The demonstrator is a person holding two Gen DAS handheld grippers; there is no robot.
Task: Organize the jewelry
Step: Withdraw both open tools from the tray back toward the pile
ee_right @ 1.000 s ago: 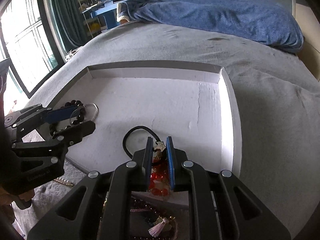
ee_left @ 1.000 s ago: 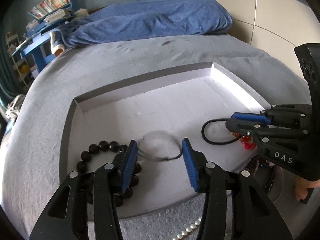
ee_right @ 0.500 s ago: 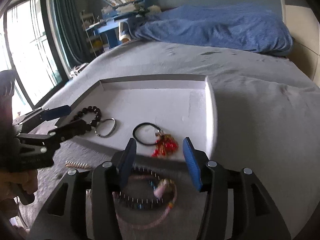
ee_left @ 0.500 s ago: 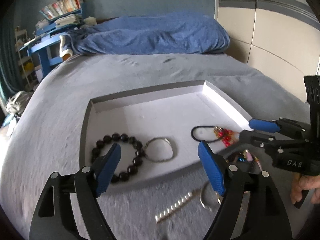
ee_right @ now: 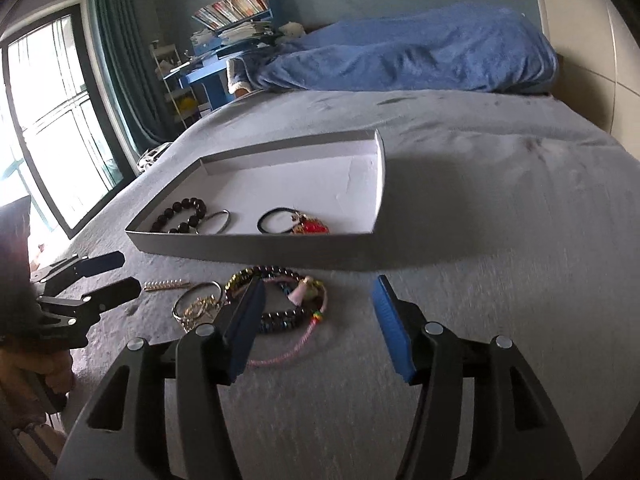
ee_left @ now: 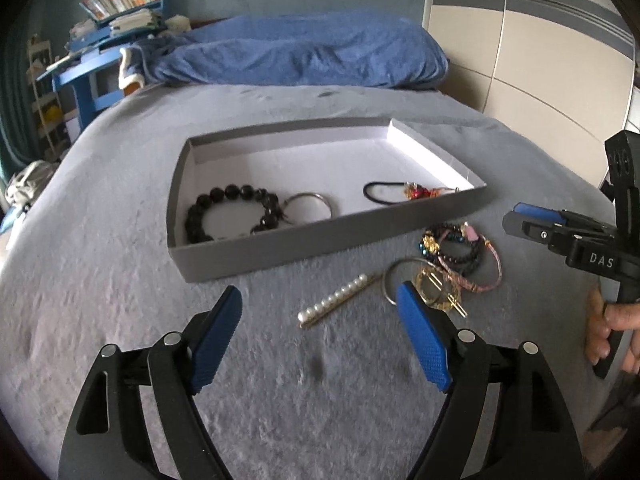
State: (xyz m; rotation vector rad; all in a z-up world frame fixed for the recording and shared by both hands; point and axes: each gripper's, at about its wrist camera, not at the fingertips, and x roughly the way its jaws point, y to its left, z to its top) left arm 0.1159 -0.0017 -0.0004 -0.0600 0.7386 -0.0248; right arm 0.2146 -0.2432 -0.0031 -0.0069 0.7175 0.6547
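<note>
A grey shallow box (ee_left: 320,246) (ee_right: 256,246) sits on the bed. Inside lie a black bead bracelet (ee_left: 230,210) (ee_right: 180,214), a silver ring (ee_left: 308,206) (ee_right: 218,222) and a black hair tie with red charm (ee_left: 404,191) (ee_right: 294,222). In front of the box lie a pearl hair clip (ee_left: 334,300), a metal ring with a gold piece (ee_left: 424,288) (ee_right: 198,304) and a tangle of bead and pink cord bracelets (ee_left: 464,252) (ee_right: 288,304). My left gripper (ee_left: 320,332) is open and empty above the bedcover near the pearl clip. My right gripper (ee_right: 318,320) is open and empty just behind the bracelet tangle.
A blue blanket (ee_left: 304,56) lies at the head of the bed. A blue desk with books (ee_left: 100,64) stands at the far left, a window (ee_right: 52,120) beyond it. The bed's left edge drops off near the box.
Both grippers have pulled back out of the box and opened wide. The right one let go of the hair tie with red charm, which now lies in the box.
</note>
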